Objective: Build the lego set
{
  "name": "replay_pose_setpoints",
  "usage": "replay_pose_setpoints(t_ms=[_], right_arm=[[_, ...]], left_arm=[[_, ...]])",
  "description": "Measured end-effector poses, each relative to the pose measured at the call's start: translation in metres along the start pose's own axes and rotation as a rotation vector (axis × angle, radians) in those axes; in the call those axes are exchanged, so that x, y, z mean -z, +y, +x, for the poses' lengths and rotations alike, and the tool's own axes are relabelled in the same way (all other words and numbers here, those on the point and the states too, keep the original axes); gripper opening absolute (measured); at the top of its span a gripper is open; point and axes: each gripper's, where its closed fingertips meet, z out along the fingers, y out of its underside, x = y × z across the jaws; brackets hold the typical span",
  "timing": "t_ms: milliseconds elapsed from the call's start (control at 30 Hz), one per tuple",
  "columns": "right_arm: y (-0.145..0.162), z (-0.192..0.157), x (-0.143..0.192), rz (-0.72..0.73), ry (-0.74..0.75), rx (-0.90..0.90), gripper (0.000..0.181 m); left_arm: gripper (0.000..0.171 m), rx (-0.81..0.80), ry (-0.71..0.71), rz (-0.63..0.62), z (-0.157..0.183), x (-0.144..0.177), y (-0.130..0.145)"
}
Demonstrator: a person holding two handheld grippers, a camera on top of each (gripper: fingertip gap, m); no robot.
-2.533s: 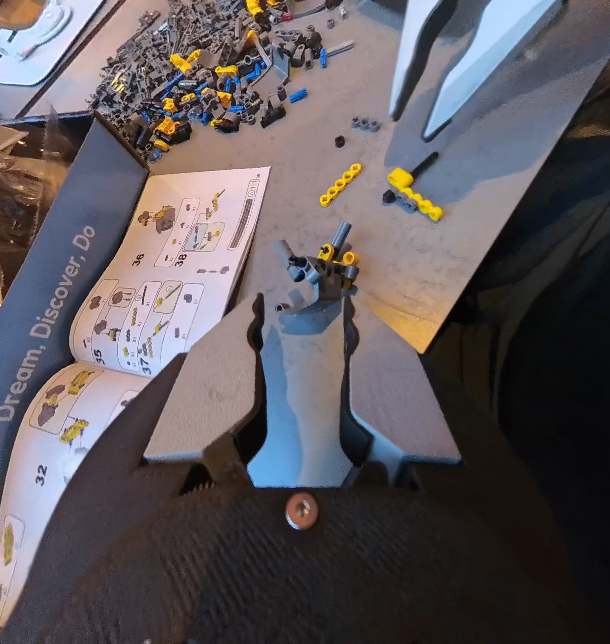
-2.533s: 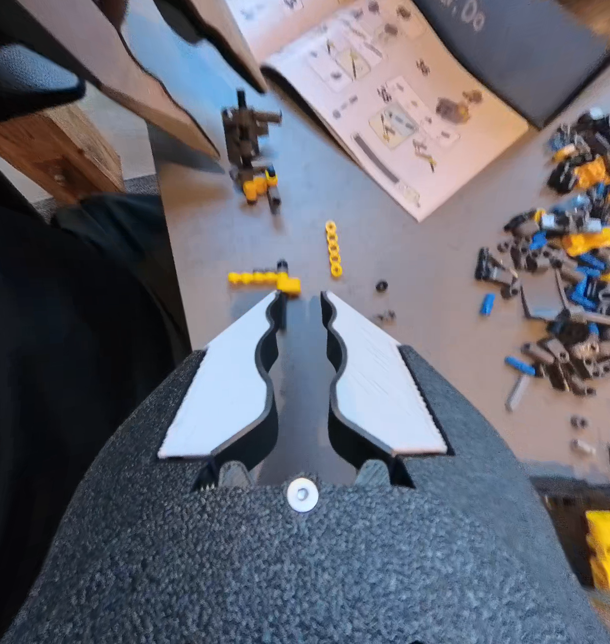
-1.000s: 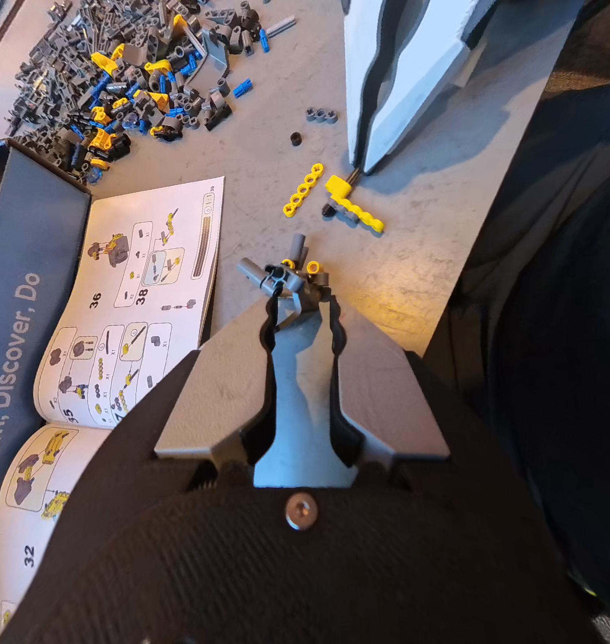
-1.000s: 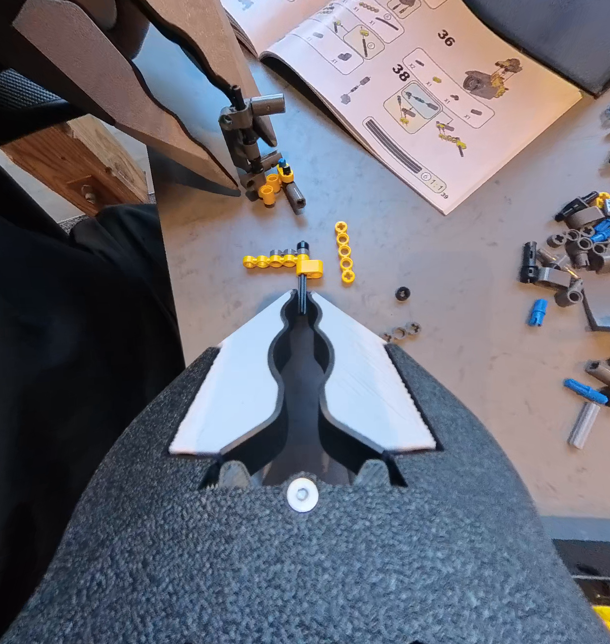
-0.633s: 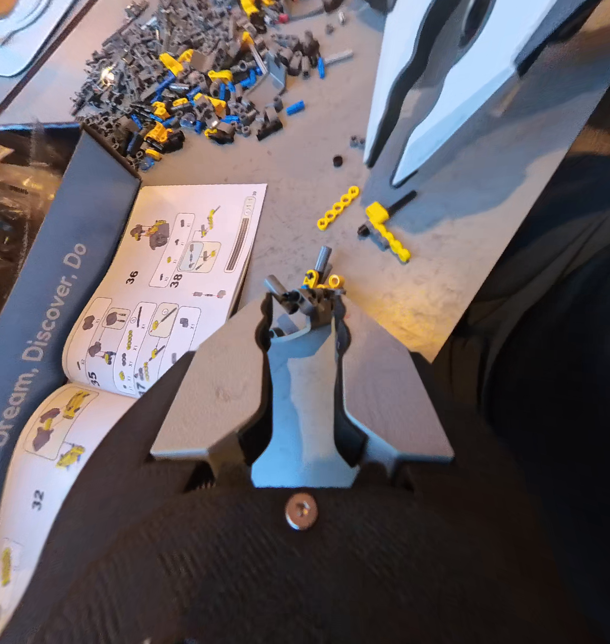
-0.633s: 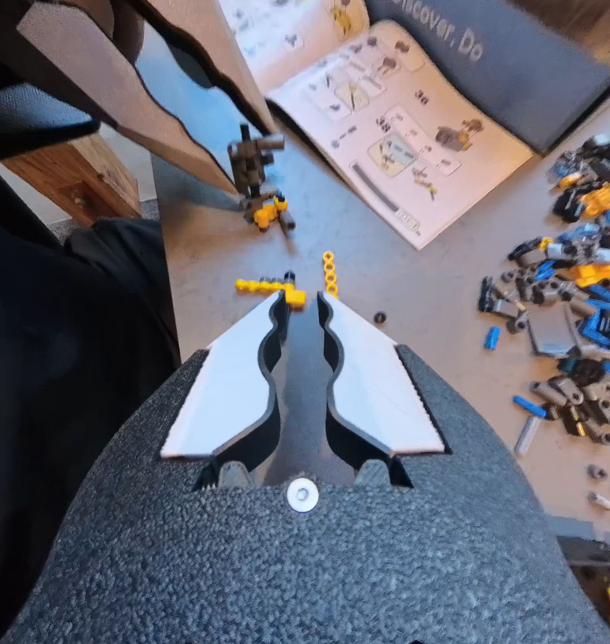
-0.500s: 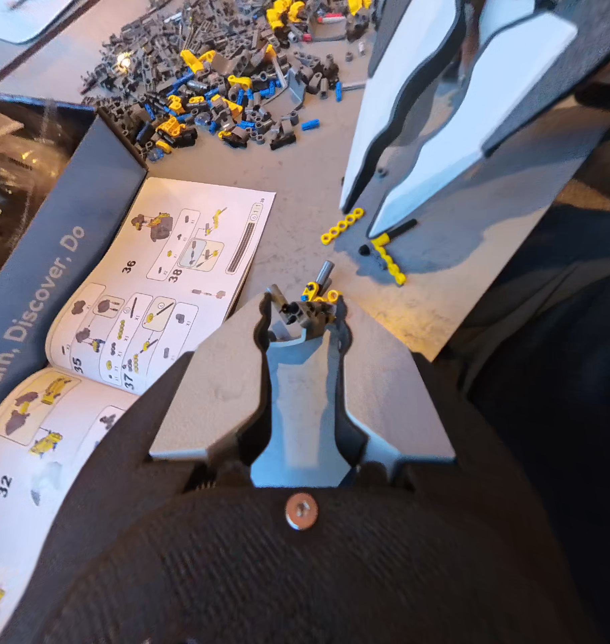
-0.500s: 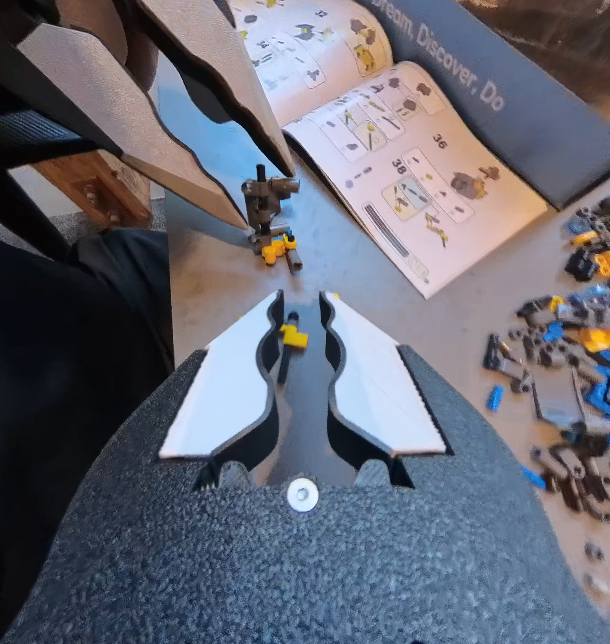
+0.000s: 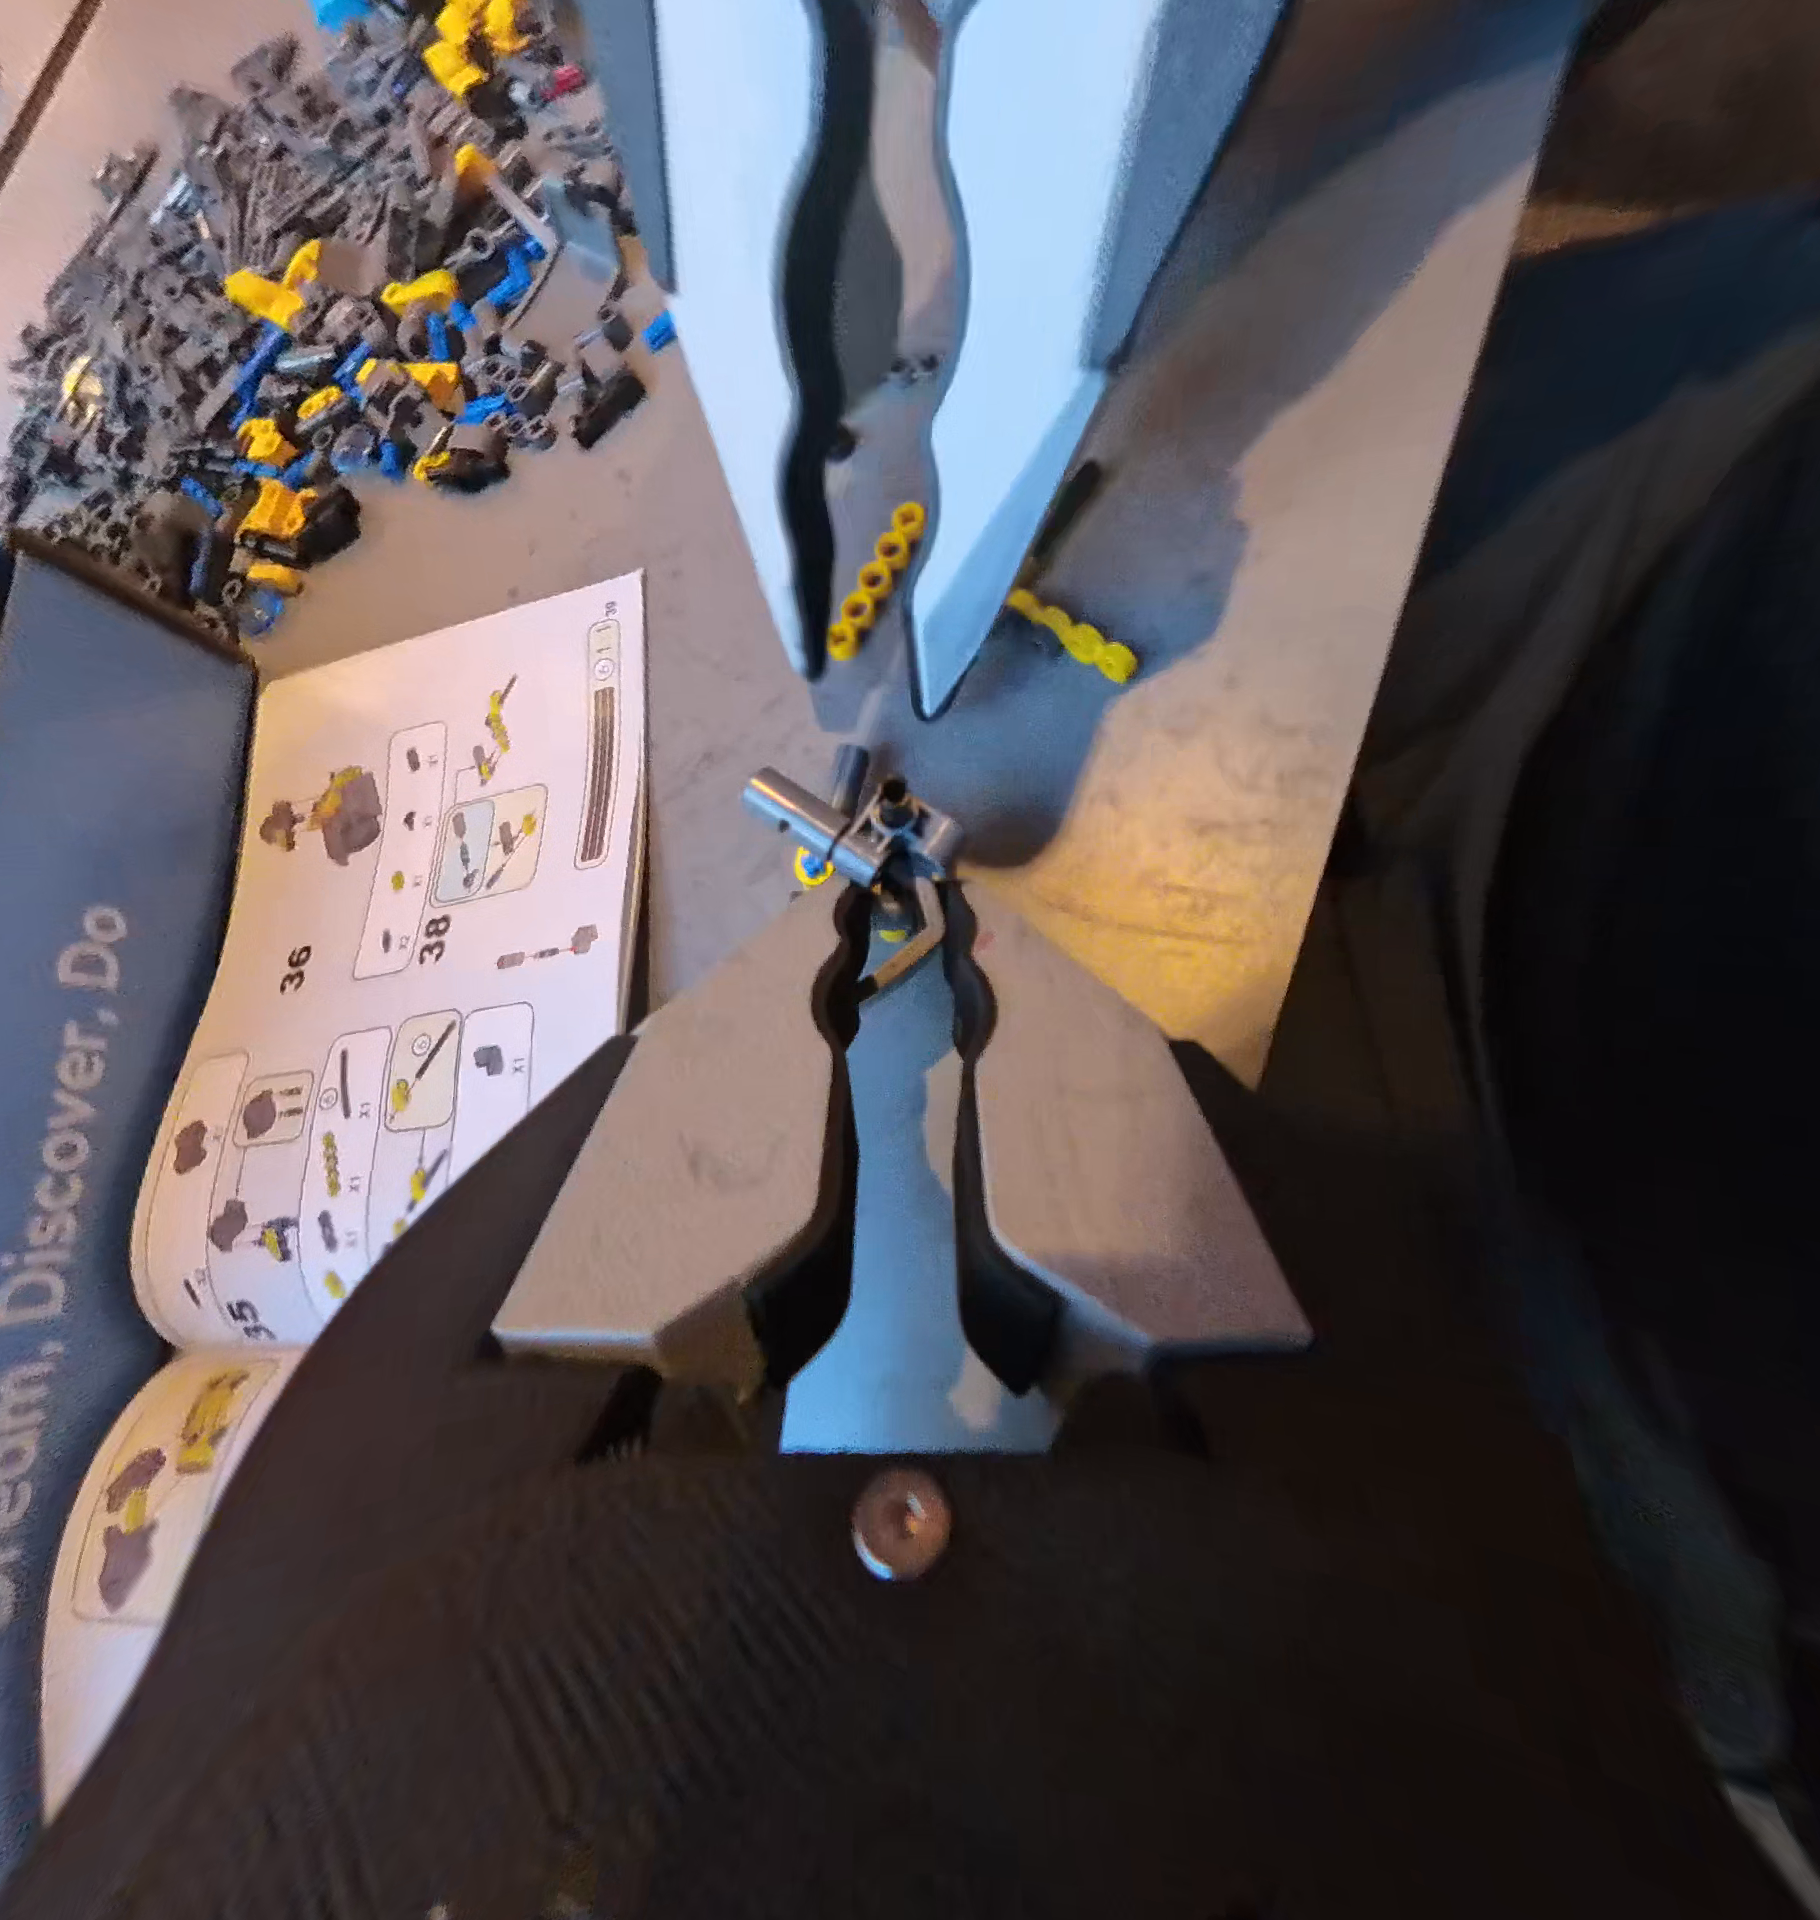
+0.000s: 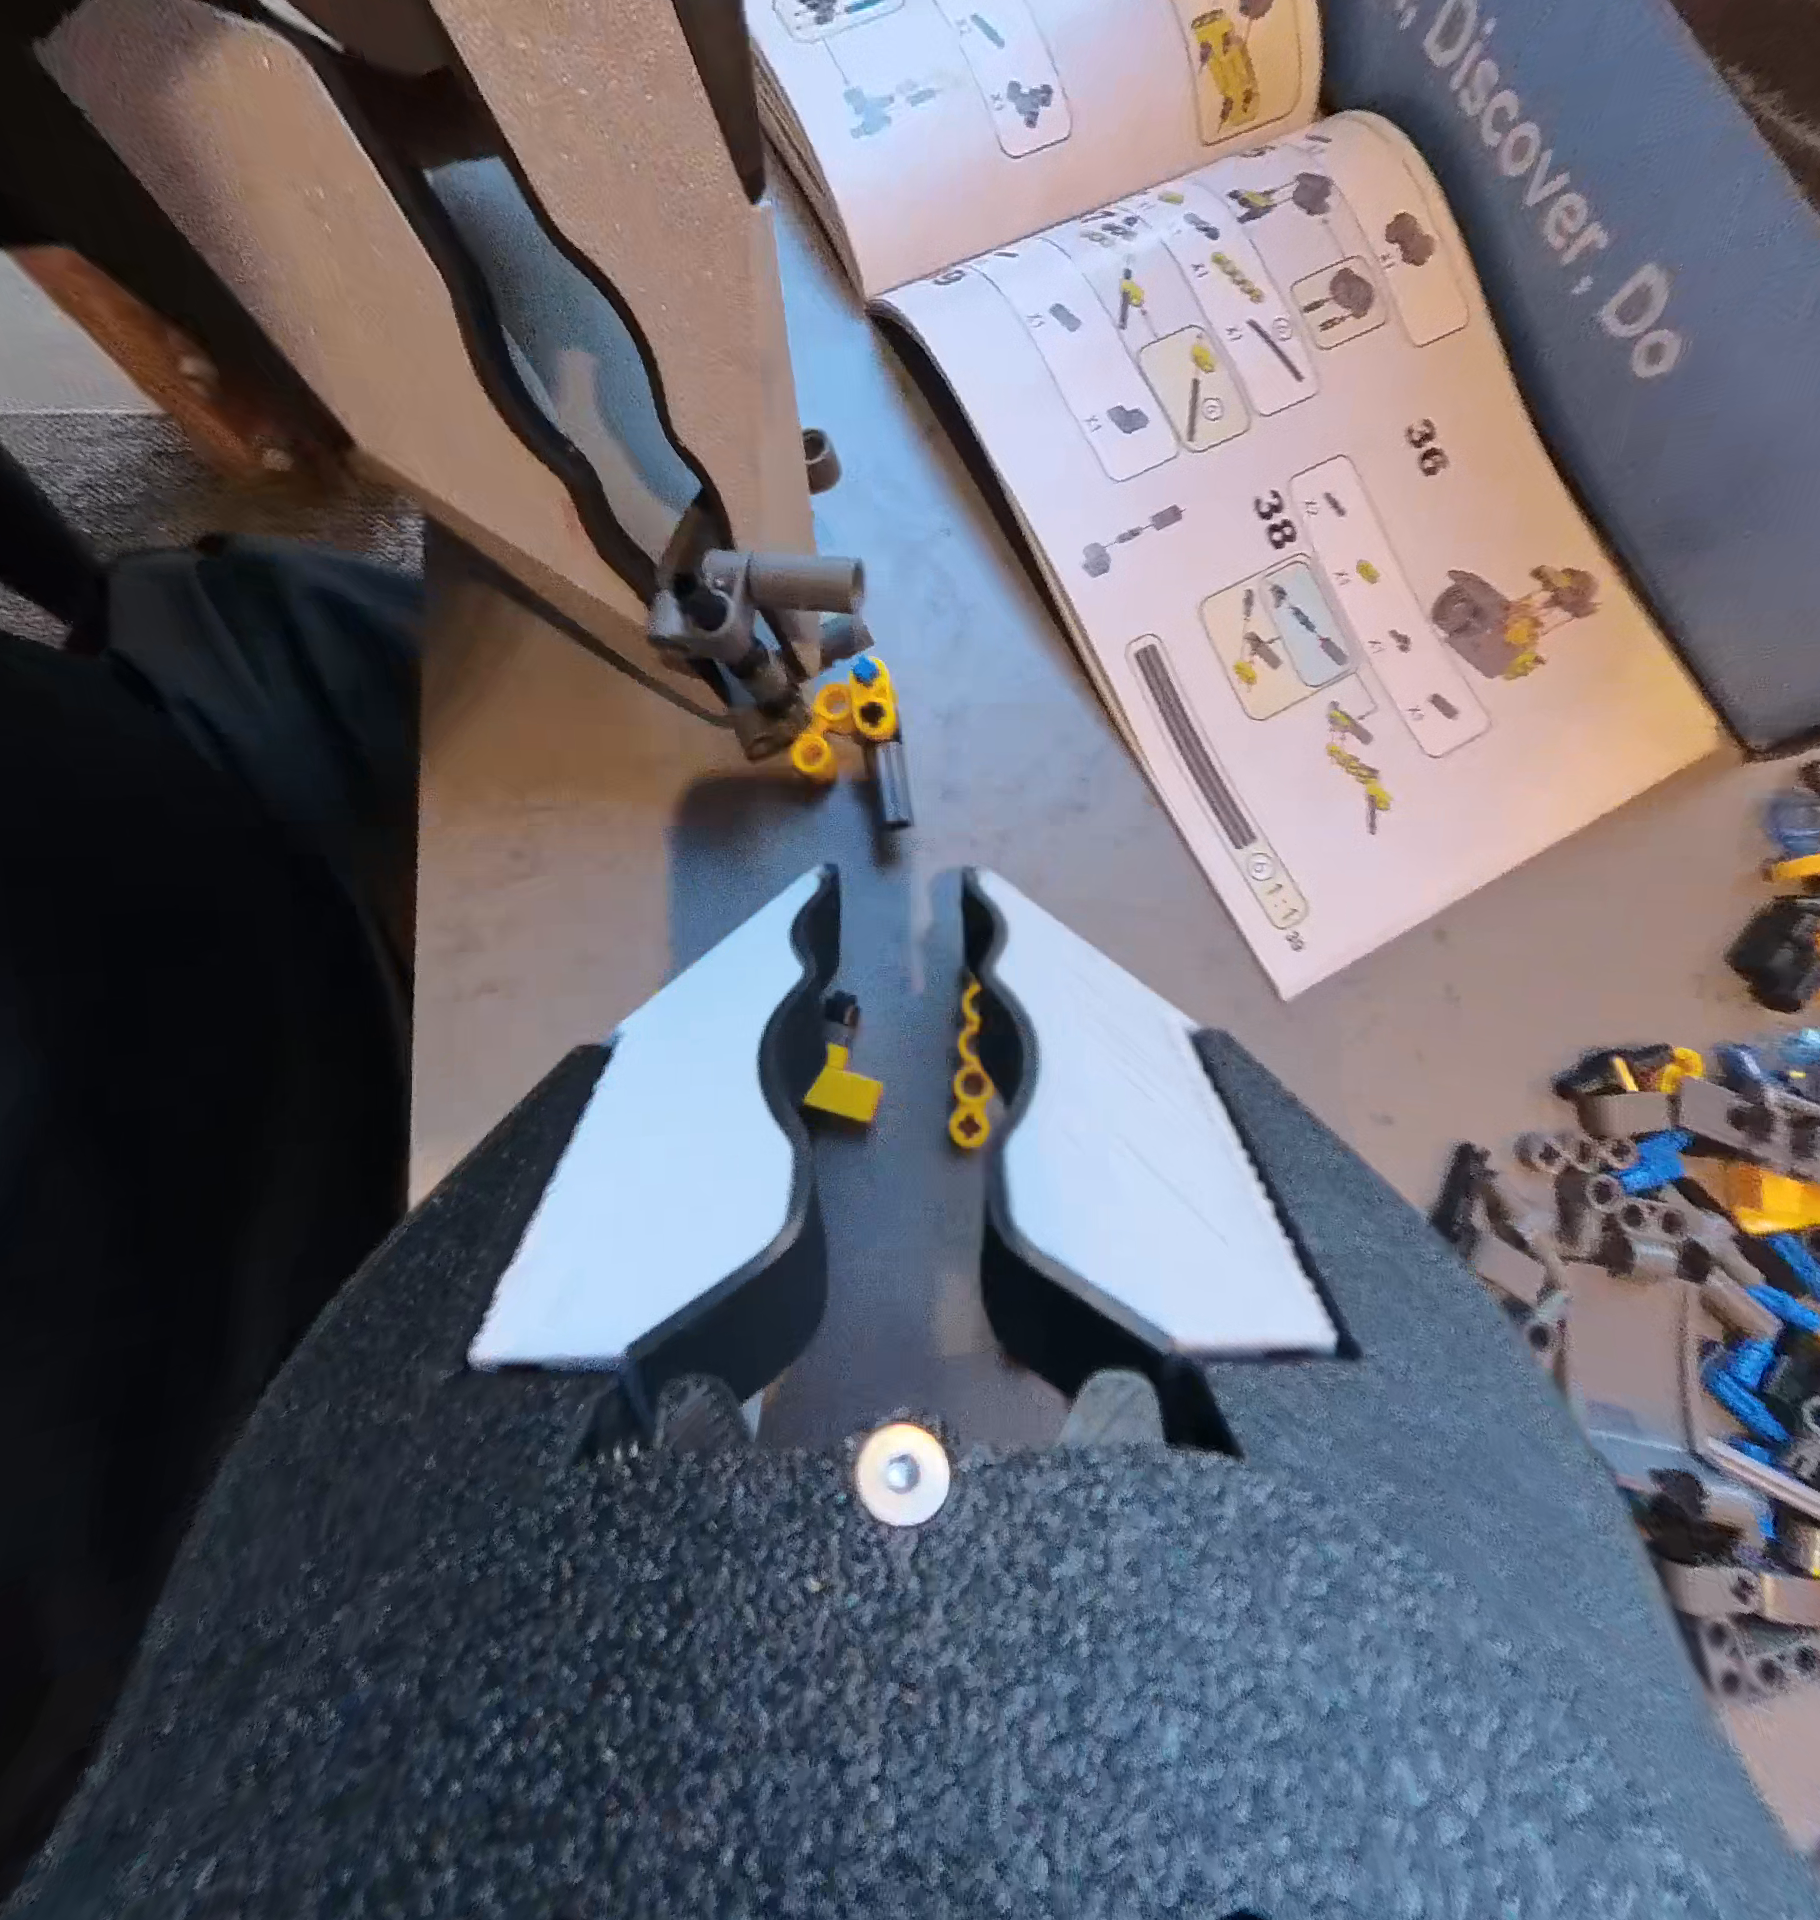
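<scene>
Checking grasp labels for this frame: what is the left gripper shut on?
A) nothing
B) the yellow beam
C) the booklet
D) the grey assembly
D: the left gripper pinches the grey assembly at its fingertips, while the yellow beam lies on the table under the open right gripper.

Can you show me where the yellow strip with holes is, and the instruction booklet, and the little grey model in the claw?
yellow strip with holes (image 10: 966,1086) right wrist view, middle hole
instruction booklet (image 9: 449,883) left wrist view, open page
grey model (image 9: 852,831) left wrist view, grey crossbar
</scene>
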Motion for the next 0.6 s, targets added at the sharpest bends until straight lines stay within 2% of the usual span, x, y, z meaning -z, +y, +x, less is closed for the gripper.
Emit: replay_pose_setpoints(t_ms=[67, 200, 333, 400, 433, 500, 533, 600], right_arm=[[-0.002, -0.002, 0.0, 0.018, -0.018, 0.017, 0.031], [-0.006, -0.009, -0.009, 0.009, -0.03, 0.093, 0.029], [-0.004, -0.028, -0.013, -0.022, -0.094, 0.176, 0.009], [-0.003, -0.023, -0.013, -0.036, -0.043, 0.166, 0.008], [-0.003, -0.022, -0.012, -0.044, -0.034, 0.138, 0.009], [-0.006, -0.02, -0.007, -0.031, -0.003, 0.074, 0.008], [-0.006, -0.02, -0.006, -0.031, 0.013, 0.044, 0.007], [-0.004, -0.021, -0.005, -0.033, 0.036, -0.006, 0.006]], left_arm=[[0.012, -0.009, 0.047, 0.016, 0.001, 0.001, 0.001], [0.011, -0.051, 0.172, 0.105, 0.017, 0.004, -0.004], [0.012, -0.117, 0.222, 0.146, 0.022, 0.008, -0.002], [0.013, -0.048, 0.189, 0.128, 0.012, 0.007, -0.001], [0.019, 0.013, 0.151, 0.086, 0.005, 0.007, 0.002], [0.042, 0.147, 0.046, -0.014, -0.007, 0.007, 0.009], [0.047, 0.205, 0.011, -0.026, -0.007, 0.008, 0.008], [0.045, 0.296, -0.052, -0.036, -0.004, 0.008, 0.005]])
